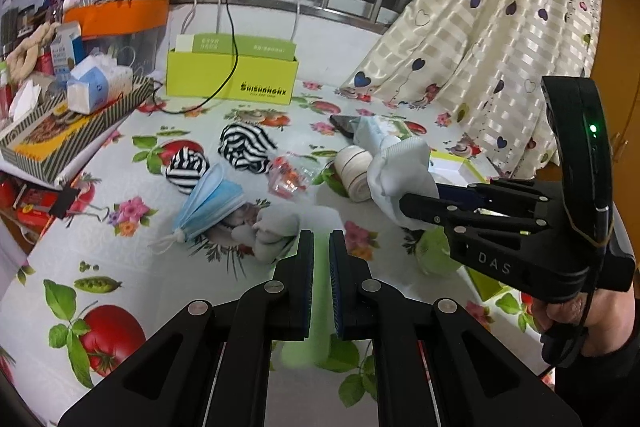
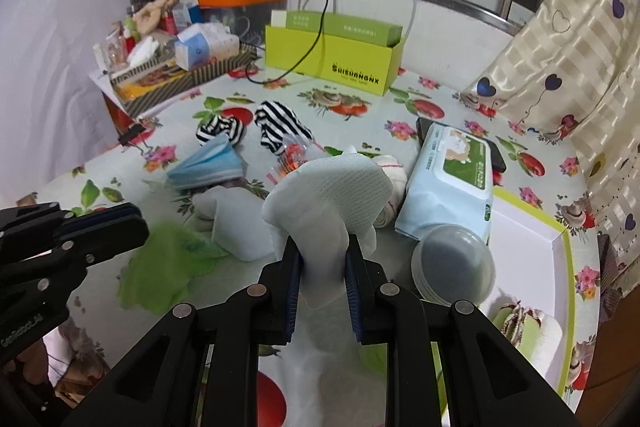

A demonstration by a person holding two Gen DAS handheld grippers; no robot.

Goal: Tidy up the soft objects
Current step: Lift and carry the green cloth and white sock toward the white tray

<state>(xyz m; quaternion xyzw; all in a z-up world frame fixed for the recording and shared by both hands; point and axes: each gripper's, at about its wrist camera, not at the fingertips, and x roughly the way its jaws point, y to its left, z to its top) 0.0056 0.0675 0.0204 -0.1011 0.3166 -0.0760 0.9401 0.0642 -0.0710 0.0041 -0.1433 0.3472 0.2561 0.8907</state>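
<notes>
The right gripper [image 2: 322, 277] has its jaws closed on a white sock [image 2: 332, 195], pinching the narrow part so the sock's long axis runs straight out along the fingers, its wider end bulging up and away toward the window. The left gripper [image 1: 321, 281] is nearly shut on a light green cloth [image 1: 320, 291] (blurred in its own camera); from the right wrist view that green fabric [image 2: 160, 267] spreads loosely onto the tablecloth [image 2: 440, 95] below the jaws.

Just past the held sock lie a grey sock [image 1: 272, 231], a rolled cream sock with thin stripes [image 1: 354, 167] and a blue face mask [image 1: 210, 205] fanned open. Farther in are two black-and-white striped socks [image 1: 244, 147], side by side, and a small clear packet [image 1: 286, 179] between them and the roll.

A wet-wipes pack [image 2: 452, 179] lies toward the right edge of the table, touching a round grey lid [image 2: 454, 263]; beyond that, at the edge, sits a white tray with a green rim [image 2: 532, 227]. The yellow-green box [image 2: 332, 59] stands at the far edge under the window, with bare tablecloth in front of it.
</notes>
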